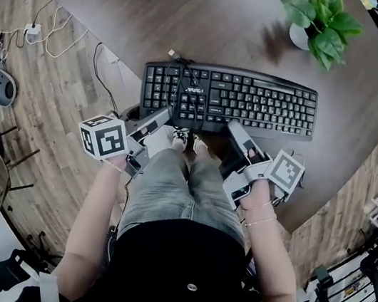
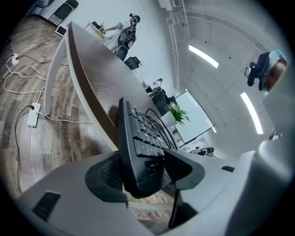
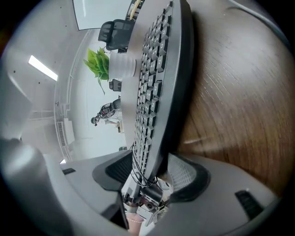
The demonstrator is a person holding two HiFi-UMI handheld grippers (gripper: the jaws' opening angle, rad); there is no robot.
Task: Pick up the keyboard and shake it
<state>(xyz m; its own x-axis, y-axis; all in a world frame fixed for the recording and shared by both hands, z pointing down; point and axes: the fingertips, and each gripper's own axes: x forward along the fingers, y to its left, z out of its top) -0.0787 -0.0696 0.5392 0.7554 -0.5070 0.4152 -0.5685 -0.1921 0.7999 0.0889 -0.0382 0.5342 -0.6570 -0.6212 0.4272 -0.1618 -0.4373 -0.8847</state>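
Left side: the left gripper (image 1: pixel 160 116) points slightly downward at the near-left corner of the keyboard (image 1: pixel 228 101). Its jaws stand apart, one above the keys and one beneath the case. The corner sits between them, and I see no firm press on it.

Centre: the keyboard lies flat on the table (image 1: pixel 163 12), keys up, with its near edge past the table's rim. That overhang looks deliberate, since it lets a jaw pass underneath without scraping the wood. The keyboard's own cable (image 1: pixel 182 80) is draped loosely over the left keys.

Right side: the right gripper (image 1: pixel 239 135) straddles the near edge further along, in the same way. A sliver of gap shows on the key side, so I judge these jaws unclamped too.

Taking the edge at two spaced points would keep the long board level when it is lifted. Both grippers must close before any lift.

Far right: a potted plant (image 1: pixel 320 21) stands well behind and clear of the keyboard.
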